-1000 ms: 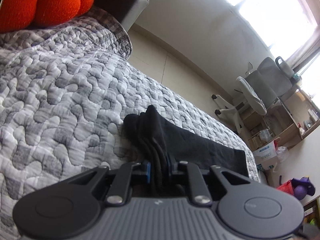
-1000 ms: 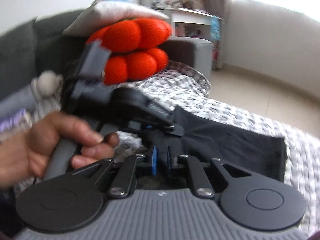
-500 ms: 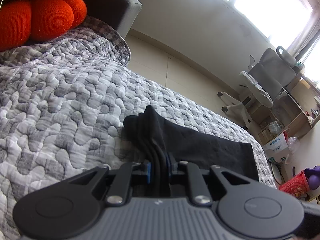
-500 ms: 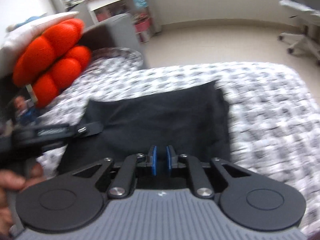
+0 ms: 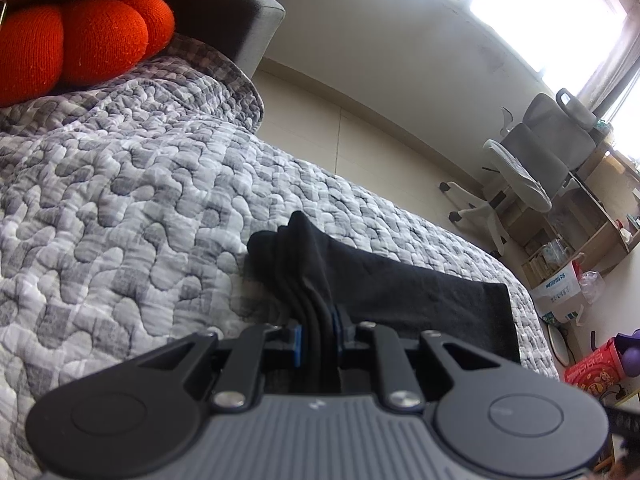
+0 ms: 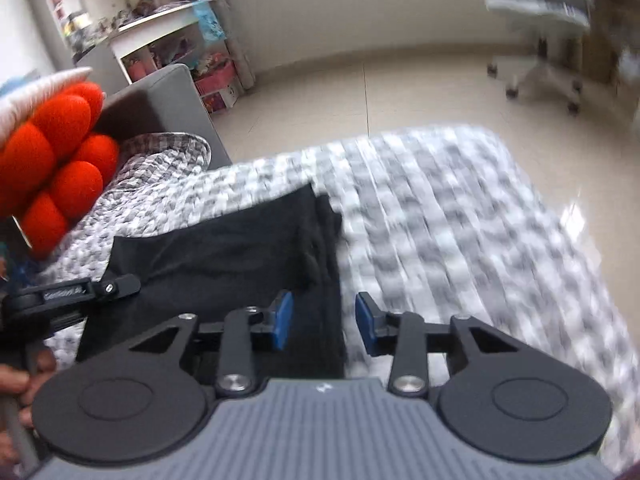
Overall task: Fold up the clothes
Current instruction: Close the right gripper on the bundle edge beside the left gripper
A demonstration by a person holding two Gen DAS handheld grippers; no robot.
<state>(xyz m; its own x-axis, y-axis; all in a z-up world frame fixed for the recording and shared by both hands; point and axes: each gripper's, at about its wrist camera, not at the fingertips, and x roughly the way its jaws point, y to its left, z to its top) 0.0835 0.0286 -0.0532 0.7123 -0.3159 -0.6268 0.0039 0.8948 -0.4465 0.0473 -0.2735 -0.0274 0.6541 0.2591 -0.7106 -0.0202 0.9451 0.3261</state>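
Observation:
A black folded garment [image 5: 420, 292] lies on the grey quilted bed cover [image 5: 120, 208]. My left gripper [image 5: 318, 330] is shut on several bunched layers at one edge of the garment. In the right wrist view the garment [image 6: 224, 248] lies flat, and my right gripper [image 6: 324, 326] is open with its blue pads [image 6: 282, 320] either side of the garment's near right edge. The left gripper [image 6: 72, 292] shows at the garment's left corner.
An orange knitted cushion [image 5: 80, 36] rests against a grey sofa arm [image 5: 232, 16] at the back left. An office chair [image 5: 532, 168] and shelves stand on the floor beyond the bed. A red box [image 5: 596, 372] sits on the floor at right.
My right gripper has swung to the right along the garment and opened its jaws. My left gripper keeps its hold on the garment and has barely moved.

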